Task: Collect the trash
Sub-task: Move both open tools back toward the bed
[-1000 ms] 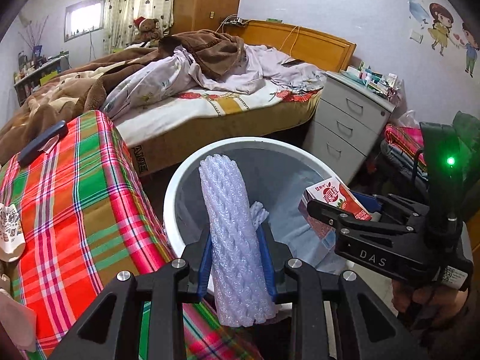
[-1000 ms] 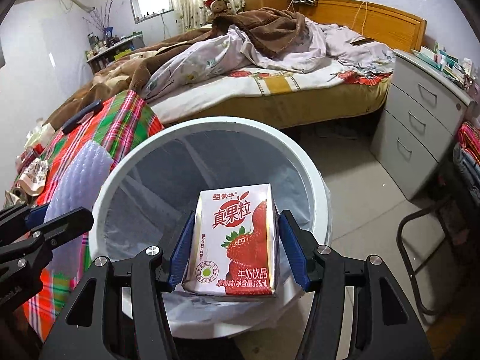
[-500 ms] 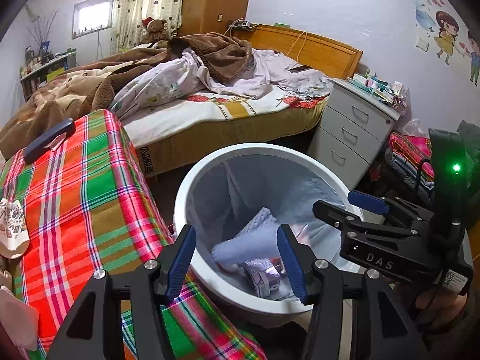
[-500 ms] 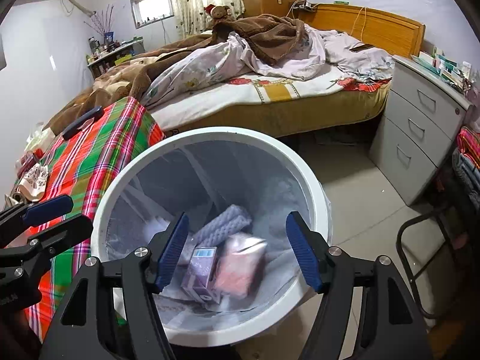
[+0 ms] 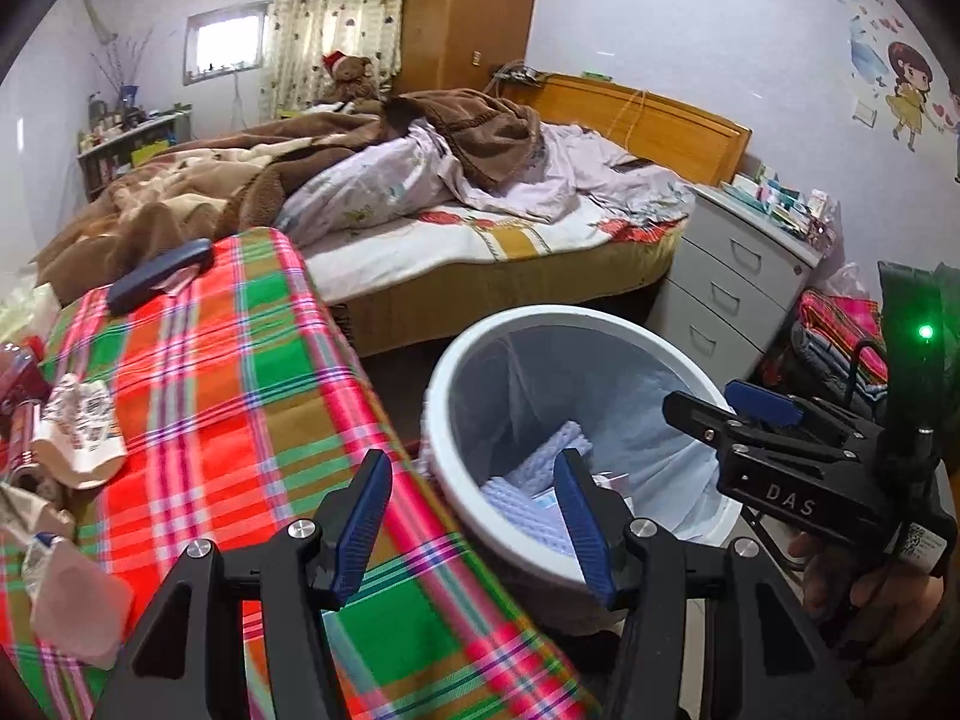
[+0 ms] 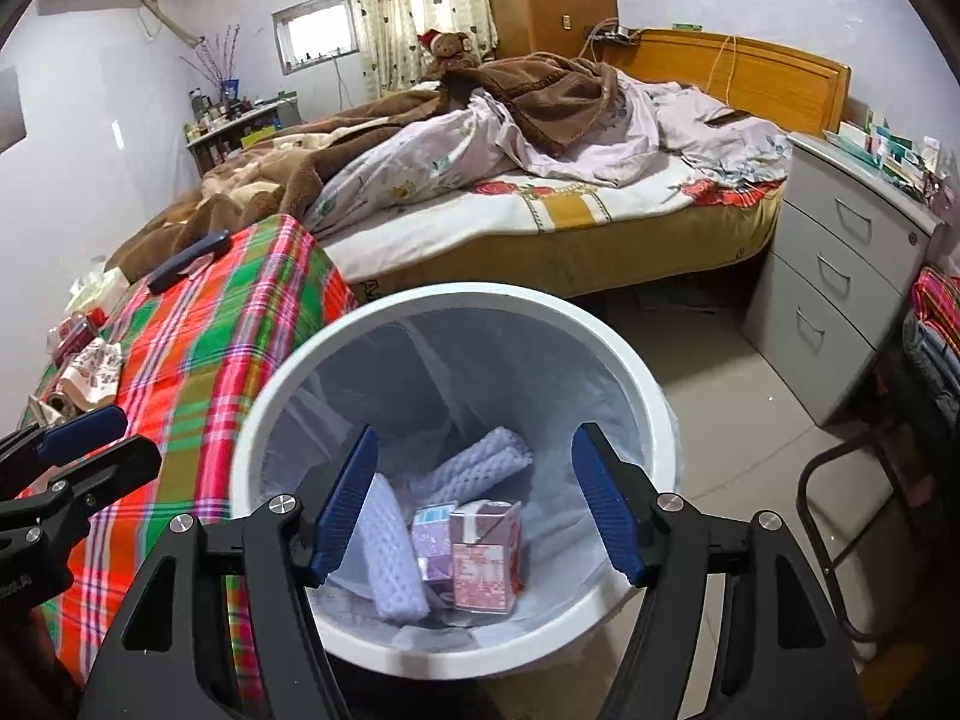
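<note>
Right wrist view: the right tongs point(image 6: 474, 504) are held apart above the white bin point(image 6: 651, 396), where a milk carton point(image 6: 486, 558) lies; the left tongs point(image 5: 471, 525) are likewise spread, empty.

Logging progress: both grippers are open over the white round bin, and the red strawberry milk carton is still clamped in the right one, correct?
Not quite. In the right wrist view the right gripper is open and empty; the red strawberry milk carton lies inside the white round bin. The left gripper is open too.

Bin point(image 6: 651, 396) mouth gapes unobstructed at 12 o'clock — plaid table point(image 6: 204, 348) crowds 9, drawers point(image 6: 840, 276) wall 2.
</note>
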Tool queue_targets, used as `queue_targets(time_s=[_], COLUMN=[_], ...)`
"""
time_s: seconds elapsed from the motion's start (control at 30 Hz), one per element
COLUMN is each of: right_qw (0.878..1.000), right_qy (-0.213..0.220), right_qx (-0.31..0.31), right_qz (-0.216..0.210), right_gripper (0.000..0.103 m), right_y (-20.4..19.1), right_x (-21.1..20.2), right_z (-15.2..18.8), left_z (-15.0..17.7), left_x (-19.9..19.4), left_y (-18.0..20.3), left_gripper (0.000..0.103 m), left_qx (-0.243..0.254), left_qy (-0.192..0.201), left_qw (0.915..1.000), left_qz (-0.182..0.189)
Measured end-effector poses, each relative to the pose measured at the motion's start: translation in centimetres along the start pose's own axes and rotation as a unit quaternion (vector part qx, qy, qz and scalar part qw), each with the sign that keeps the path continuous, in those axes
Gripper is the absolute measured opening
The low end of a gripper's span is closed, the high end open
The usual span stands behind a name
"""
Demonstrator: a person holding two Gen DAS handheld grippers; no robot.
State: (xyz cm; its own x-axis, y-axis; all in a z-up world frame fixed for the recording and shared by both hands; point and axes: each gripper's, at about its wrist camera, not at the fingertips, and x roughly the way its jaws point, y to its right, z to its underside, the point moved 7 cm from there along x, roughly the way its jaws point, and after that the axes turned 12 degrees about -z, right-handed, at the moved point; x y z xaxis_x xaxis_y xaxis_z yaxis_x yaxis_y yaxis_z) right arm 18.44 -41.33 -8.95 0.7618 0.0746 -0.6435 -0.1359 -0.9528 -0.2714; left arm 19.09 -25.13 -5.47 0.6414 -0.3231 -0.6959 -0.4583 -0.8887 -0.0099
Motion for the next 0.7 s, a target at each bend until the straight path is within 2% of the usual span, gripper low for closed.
queue_targets(time_s=[0.43, 0.7], right_qw=[0.998, 0.992], right_qy=[0.022, 0.017], right_qx=[-0.042, -0.075], right_qz=[-0.052, -0.1], right_gripper=[0.069, 0.069], right_y=[-5.8, -10.6], right_x=[-0.1, 0.7], right_z=[-0.3, 0.2], left_z=[1.6, 2.8], left_x=[-3.9, -6.4], left_y=[-7.8, -14.1], left_gripper=[0.056, 0.056], left_qx=[-0.053, -0.094], left_qy=[0.026, 0.036], left_qw=[0.9963, 0.9888], left_qz=[-0.063, -0.11])
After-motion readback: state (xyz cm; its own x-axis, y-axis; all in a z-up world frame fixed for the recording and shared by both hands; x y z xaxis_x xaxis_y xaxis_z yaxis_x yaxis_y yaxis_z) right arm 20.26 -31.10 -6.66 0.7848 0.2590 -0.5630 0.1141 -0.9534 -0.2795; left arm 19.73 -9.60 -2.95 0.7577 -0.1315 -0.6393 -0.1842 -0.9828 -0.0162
